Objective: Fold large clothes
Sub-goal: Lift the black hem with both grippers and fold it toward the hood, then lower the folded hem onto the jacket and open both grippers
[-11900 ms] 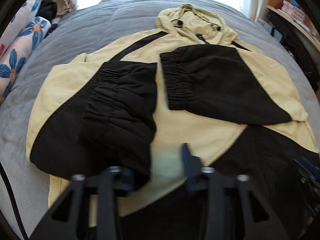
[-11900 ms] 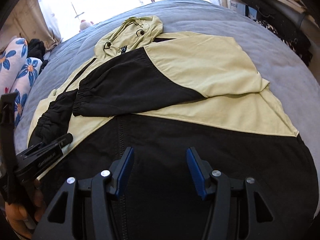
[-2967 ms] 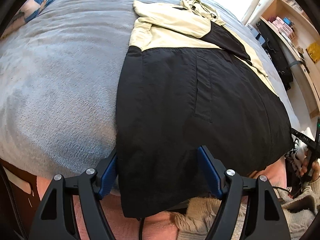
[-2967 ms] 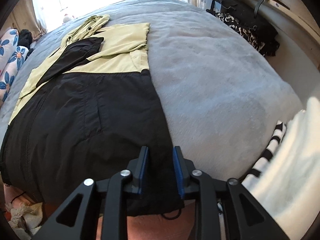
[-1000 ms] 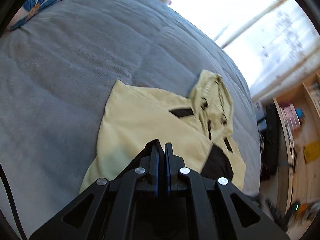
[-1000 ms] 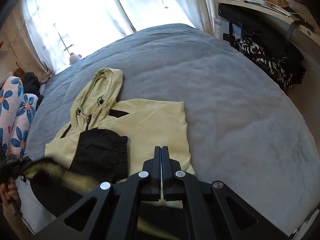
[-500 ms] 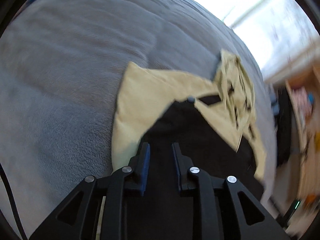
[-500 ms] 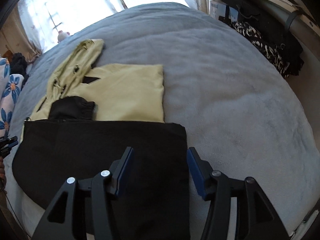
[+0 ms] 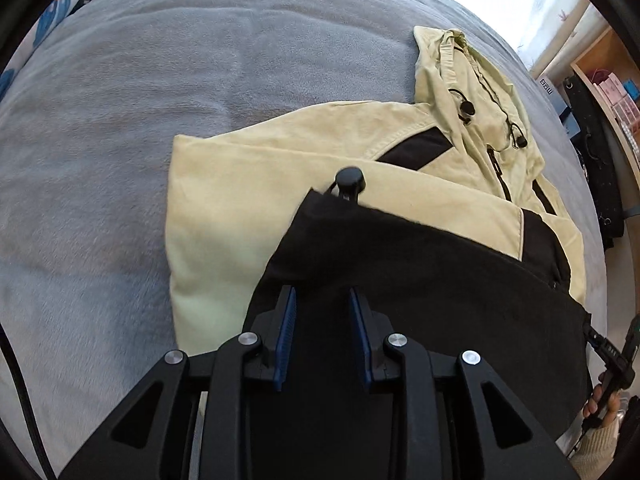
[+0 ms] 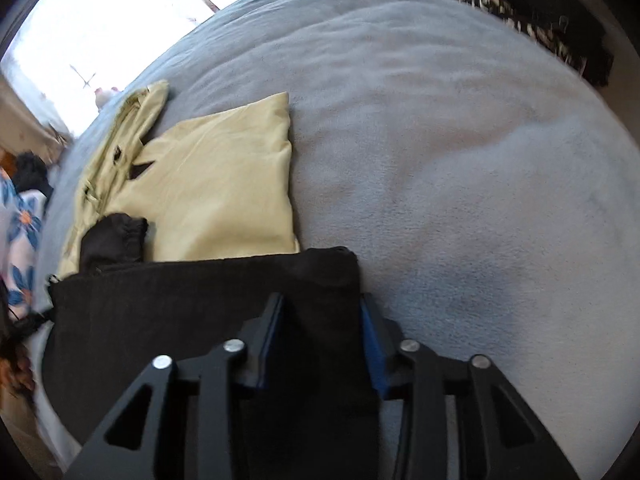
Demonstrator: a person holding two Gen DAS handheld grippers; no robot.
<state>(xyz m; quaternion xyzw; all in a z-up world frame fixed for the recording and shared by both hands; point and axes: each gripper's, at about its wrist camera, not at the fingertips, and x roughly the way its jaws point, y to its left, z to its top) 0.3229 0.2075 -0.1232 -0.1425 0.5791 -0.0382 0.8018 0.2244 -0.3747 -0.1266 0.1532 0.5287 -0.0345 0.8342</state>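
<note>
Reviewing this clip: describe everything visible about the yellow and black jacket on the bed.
The jacket is a pale yellow and black hooded garment of matte woven-looking cloth, lying flat on the grey blanket. Its black lower half is folded up over the yellow chest, and a black gathered cuff peeks out above the fold. The hood, with black cord toggles, lies flat towards the window. A round black toggle sits at the folded corner.

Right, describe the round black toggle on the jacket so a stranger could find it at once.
On the grey bed lies a yellow and black jacket. The round black toggle sits at the folded black hem's corner, alone on plain yellow cloth, unlike the smaller ones by the hood.
</note>
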